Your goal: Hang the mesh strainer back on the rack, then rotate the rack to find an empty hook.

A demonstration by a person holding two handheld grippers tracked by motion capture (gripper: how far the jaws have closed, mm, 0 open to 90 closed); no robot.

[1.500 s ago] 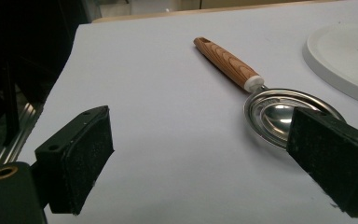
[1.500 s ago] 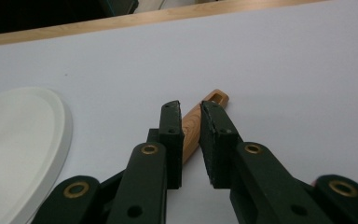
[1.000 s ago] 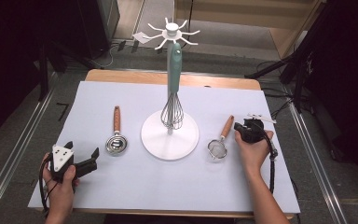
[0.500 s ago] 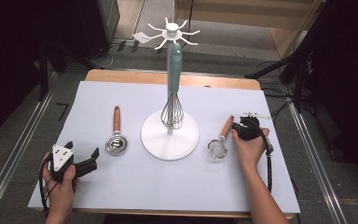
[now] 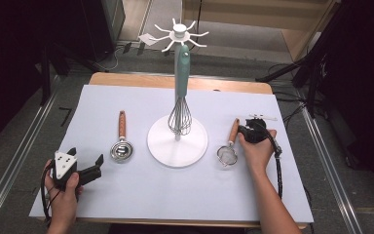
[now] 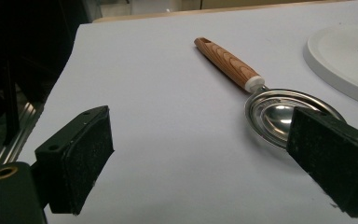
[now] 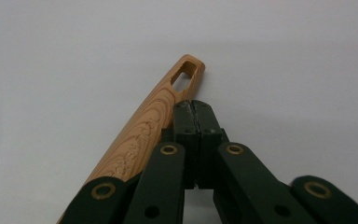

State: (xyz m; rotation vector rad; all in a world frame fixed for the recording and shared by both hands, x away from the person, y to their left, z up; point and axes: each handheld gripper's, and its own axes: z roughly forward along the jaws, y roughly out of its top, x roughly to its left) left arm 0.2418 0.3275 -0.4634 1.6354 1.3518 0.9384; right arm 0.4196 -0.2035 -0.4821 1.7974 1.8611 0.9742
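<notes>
A small mesh strainer [image 5: 228, 154] with a wooden handle [image 7: 154, 116] lies right of the white stand base [image 5: 195, 146]. My right gripper [image 5: 248, 130] sits low at the far end of that handle. In the right gripper view its jaws [image 7: 196, 109] are pressed together with nothing between them, and the handle runs along their left side. A round metal spoon [image 5: 121, 146] with a wooden handle lies left of the stand. My left gripper [image 5: 93, 168] rests near the front left, open, and the spoon [image 6: 270, 107] lies ahead of its jaws [image 6: 205, 163].
A teal-handled whisk [image 5: 180, 112] hangs on the stand's post, under a crown of white hooks [image 5: 178, 33]. The stand base edge [image 6: 345, 60] shows past the spoon. A pale sheet [image 5: 126, 204] covers the wooden table, with rails and dark floor at both sides.
My right gripper has edged slightly left, toward the strainer's handle. The left hand has stayed put.
</notes>
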